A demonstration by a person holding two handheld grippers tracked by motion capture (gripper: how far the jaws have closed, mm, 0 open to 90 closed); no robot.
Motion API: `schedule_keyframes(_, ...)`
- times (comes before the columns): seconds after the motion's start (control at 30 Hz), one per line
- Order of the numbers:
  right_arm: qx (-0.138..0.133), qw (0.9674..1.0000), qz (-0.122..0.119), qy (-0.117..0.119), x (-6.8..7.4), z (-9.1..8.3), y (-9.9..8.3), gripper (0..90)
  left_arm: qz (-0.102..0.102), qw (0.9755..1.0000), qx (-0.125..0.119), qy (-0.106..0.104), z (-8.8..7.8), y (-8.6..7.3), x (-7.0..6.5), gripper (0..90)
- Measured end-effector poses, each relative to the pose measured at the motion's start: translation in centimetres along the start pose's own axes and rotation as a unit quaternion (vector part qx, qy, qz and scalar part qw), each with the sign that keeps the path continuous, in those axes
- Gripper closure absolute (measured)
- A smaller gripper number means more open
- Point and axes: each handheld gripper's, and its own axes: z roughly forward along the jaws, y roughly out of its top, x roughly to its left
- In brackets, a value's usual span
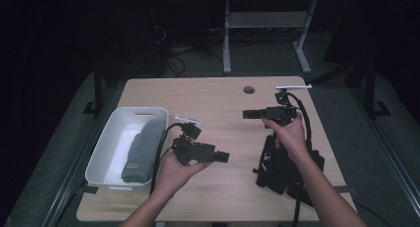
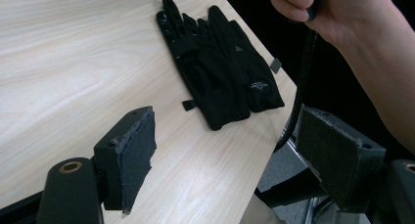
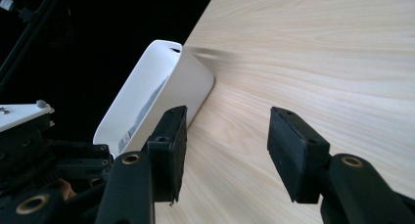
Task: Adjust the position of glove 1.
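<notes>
**Both grippers empty above the table**

On the wooden table (image 1: 218, 95), a white bin (image 1: 111, 138) holds grey cloth (image 1: 141, 150); black gloves (image 2: 220, 67) lie at the right edge. The left gripper (image 2: 225, 150) gapes wide, the right gripper (image 3: 225, 150) half open, both holding nothing.

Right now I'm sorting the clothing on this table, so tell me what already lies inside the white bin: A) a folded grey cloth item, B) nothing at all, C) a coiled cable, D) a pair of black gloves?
A: in the high view a folded grey cloth item lies in the white bin, while the black gloves lie out on the wooden table.
</notes>
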Motion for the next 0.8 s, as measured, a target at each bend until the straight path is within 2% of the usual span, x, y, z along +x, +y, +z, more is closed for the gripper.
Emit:
schedule_keyframes(0.3,-0.001,0.9998,0.017,-0.013,-1.6,-2.2,-1.5,49.1,0.008,0.9998,0.01,-0.015,2.3,0.2,-0.8,22.5)
schedule_keyframes(0.43,-0.006,0.9997,0.018,-0.018,-2.2,-3.0,-2.0,49.0,0.014,0.9996,0.013,-0.02,3.3,0.2,-1.1,22.4)
schedule_keyframes(0.5,-0.008,0.9996,0.023,-0.014,-2.5,-3.4,-2.3,49.1,0.017,0.9995,0.016,-0.02,3.7,0.3,-1.2,22.4)
schedule_keyframes(0.8,-0.009,0.9992,0.029,-0.028,-3.9,-5.5,-4.1,48.6,0.027,0.999,0.026,-0.023,5.6,0.1,-1.8,21.9)
